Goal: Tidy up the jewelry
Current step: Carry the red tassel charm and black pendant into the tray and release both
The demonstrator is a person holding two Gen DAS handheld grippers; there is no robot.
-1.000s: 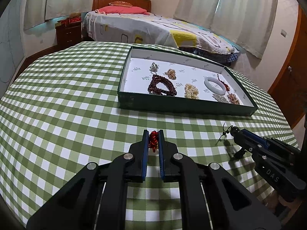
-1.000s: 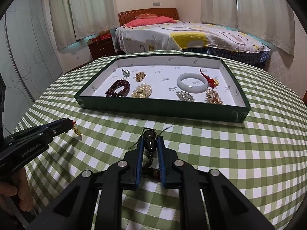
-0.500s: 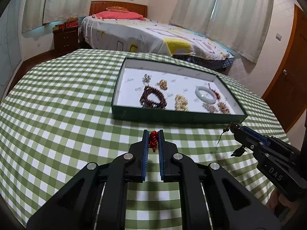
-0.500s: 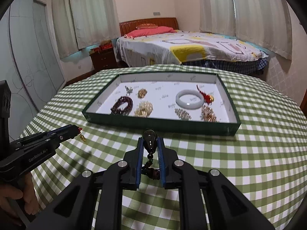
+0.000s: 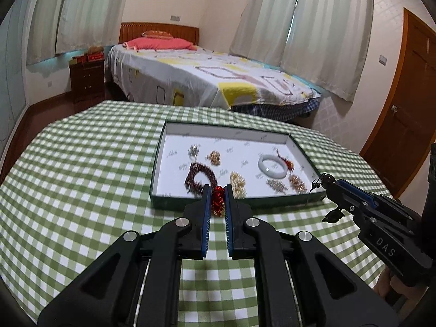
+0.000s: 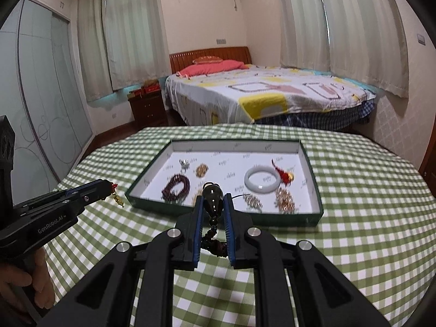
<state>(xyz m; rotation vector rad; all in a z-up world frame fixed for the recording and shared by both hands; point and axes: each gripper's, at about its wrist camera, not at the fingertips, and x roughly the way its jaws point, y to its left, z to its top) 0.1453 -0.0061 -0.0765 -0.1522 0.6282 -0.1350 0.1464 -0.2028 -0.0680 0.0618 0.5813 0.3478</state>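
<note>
Both pieces are in carry above the bench: the left tongs (image 5: 217,190) clamp a red charm (image 5: 217,201), the right tongs (image 6: 214,203) a dark bead pendant (image 6: 212,199), each needing lowering into the green tray (image 6: 316,190) ahead.

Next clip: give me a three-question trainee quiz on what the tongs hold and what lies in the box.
1. True or false: the left tongs are shut on a red knotted charm.
2. What do the right tongs grip? A) the white bangle B) a dark bead pendant C) nothing
3. Fill in: in the green box, the white bangle lies beside a ____ tassel.

Key: 1 true; 2 B, the dark bead pendant; 3 red.
</note>
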